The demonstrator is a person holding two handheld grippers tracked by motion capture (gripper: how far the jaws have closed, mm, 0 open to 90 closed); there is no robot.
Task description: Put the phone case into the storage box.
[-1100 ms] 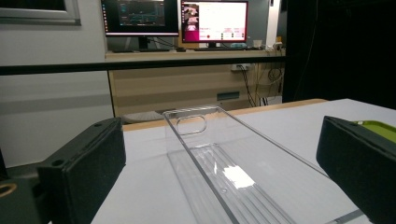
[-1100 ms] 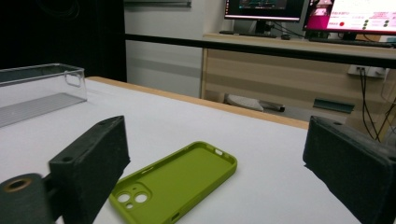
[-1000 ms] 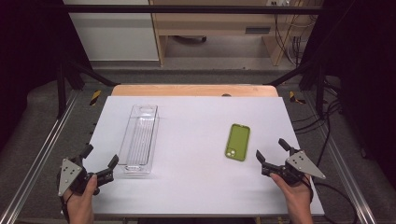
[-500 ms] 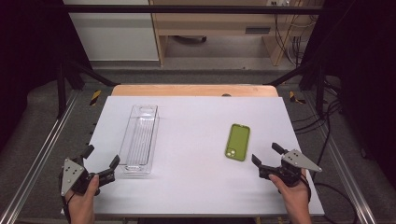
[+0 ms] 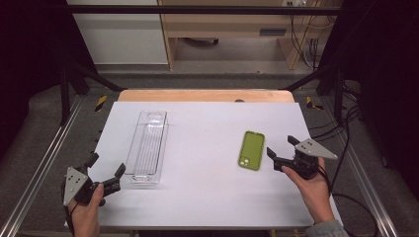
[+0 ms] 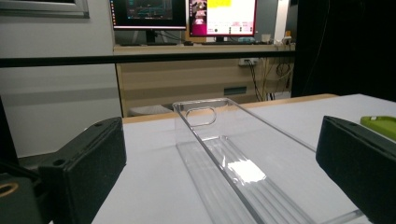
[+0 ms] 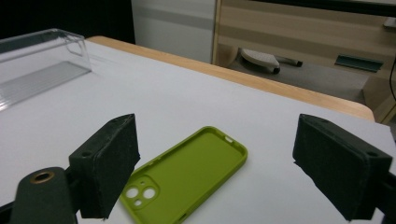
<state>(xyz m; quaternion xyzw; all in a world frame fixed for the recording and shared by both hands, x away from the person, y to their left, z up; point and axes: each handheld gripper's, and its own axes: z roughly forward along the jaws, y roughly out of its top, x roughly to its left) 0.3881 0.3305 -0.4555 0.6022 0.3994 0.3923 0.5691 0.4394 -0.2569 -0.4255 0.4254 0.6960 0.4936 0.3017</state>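
Observation:
A lime-green phone case (image 5: 251,150) lies hollow side up on the white table (image 5: 207,118), right of centre. My right gripper (image 5: 280,145) hovers just to its right, a little above the table. Its jaws have just been closing slightly but still stand wide, with nothing pressed between them. In the right gripper view the case (image 7: 187,172) lies below and between the jaws of the right gripper (image 7: 224,163). A clear plastic tray (image 5: 147,145), long and empty, lies left of centre. My left gripper (image 5: 106,164) is open at the tray's near end, and the tray (image 6: 233,163) runs away between its jaws.
The table's wooden far edge (image 5: 205,95) borders a drop to the floor. Metal frame rails (image 5: 44,163) run along both sides. Cables (image 5: 346,123) hang off the right side. A shelf unit and monitors (image 6: 187,14) stand beyond the table.
My right gripper has risen and moved left and forward, up to the green phone case. The left gripper, tray and case lie as before.

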